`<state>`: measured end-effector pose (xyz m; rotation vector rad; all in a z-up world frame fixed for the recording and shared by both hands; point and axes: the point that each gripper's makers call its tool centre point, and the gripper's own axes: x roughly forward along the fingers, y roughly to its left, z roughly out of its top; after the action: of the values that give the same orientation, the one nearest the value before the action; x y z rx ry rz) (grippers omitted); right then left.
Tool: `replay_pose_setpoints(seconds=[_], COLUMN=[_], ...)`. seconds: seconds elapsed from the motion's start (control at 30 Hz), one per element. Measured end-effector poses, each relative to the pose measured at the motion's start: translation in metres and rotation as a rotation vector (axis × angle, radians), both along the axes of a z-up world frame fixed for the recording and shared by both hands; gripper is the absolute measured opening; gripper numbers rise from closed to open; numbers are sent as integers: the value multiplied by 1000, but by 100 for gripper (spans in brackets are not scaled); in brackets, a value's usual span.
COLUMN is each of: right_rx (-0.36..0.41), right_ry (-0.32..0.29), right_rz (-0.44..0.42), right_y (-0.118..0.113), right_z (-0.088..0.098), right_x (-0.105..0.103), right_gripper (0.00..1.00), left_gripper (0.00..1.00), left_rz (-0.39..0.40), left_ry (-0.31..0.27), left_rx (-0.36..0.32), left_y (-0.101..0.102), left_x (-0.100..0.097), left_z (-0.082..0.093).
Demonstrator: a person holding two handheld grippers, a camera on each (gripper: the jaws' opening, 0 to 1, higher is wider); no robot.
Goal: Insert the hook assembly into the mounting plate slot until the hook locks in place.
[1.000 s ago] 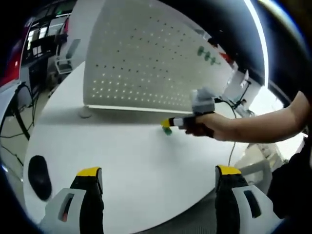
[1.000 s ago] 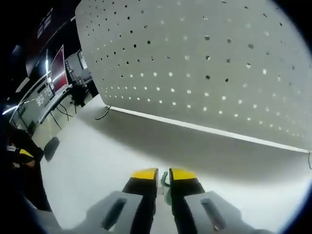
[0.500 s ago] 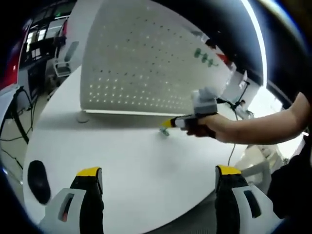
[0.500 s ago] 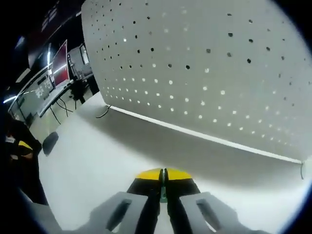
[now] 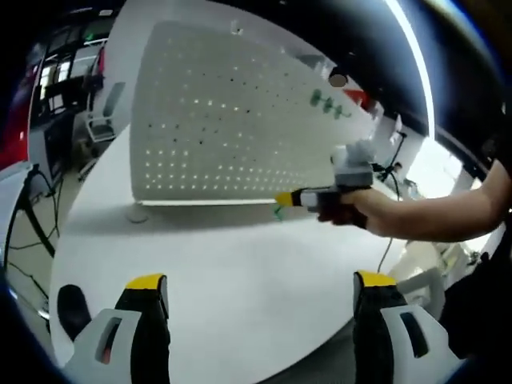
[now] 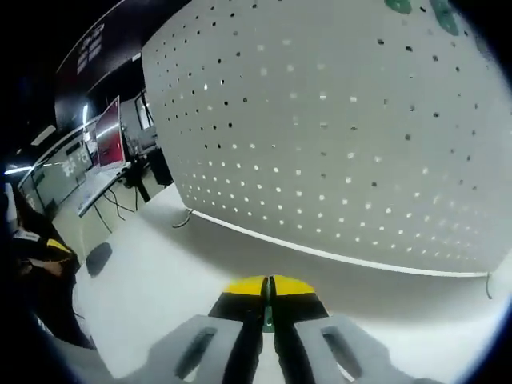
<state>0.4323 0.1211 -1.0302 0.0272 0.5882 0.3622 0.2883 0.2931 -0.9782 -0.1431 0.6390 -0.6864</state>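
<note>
**Desk:** Pegboard [image 5: 216, 112] at left of the left gripper view, correct? What else, going across?

**Photographer:** Yes, a white perforated mounting plate stands upright on a pale, matte tabletop [image 5: 232, 280], its holes in even rows. Further right, the right gripper [image 5: 282, 200], held in a person's hand [image 5: 346, 210], carries a small green hook [image 5: 278, 211] just off the plate's lower edge. More green hooks [image 5: 326, 102] already hang high on the plate's right side. The left gripper [image 5: 260, 282] sits low in that frame with its yellow-tipped jaws spread wide and nothing between them.

**Desk:** And from the right gripper view?

**Photographer:** The yellow tips are pinched tight on the hook [image 6: 269, 308], of which only a thin green sliver is visible between them.

**Desk:** Risks?

**Photographer:** My reading is that the hook is small, smooth plastic held by a thin edge, so it could twist or slip if it meets the plate off-angle. The holes are tiny and closely spaced, so a miss is easy. The plate looks like thin sheet standing on a narrow foot, so a hard push might rock it.
</note>
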Motion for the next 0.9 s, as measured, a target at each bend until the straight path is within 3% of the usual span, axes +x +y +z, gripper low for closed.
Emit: replay_pose_setpoints(seconds=[0.17,0.37,0.47,0.5,0.53,0.57,0.63,0.9], right_rx=[30,115,207,295,303,283,326,420], right_ry=[-43,-98,-155,-195,-215,-253,-294,-349], right_rz=[1,-2,15,17,21,50,64,104], right_y=[-1,2,12,19,20,24,31,55], right_z=[26,59,81,97,103,112,128,158], right_x=[-9,-26,-36,-41,-45,-51,-62,-98], right_gripper=[0,0,0,0,0,0,0,0], left_gripper=[98,98,99,99,99,99,97,86], left_rz=[3,54,66,67,64,65,65,46], left_ry=[-8,32,32,33,30,29,31,20], left_rx=[4,-10,-8,-8,-11,-17,-37,-121], left_y=[-6,-16,-23,-25,-28,-31,-36,-60], left_x=[0,5,8,9,10,11,13,20], left_z=[5,6,10,11,14,16,21,44])
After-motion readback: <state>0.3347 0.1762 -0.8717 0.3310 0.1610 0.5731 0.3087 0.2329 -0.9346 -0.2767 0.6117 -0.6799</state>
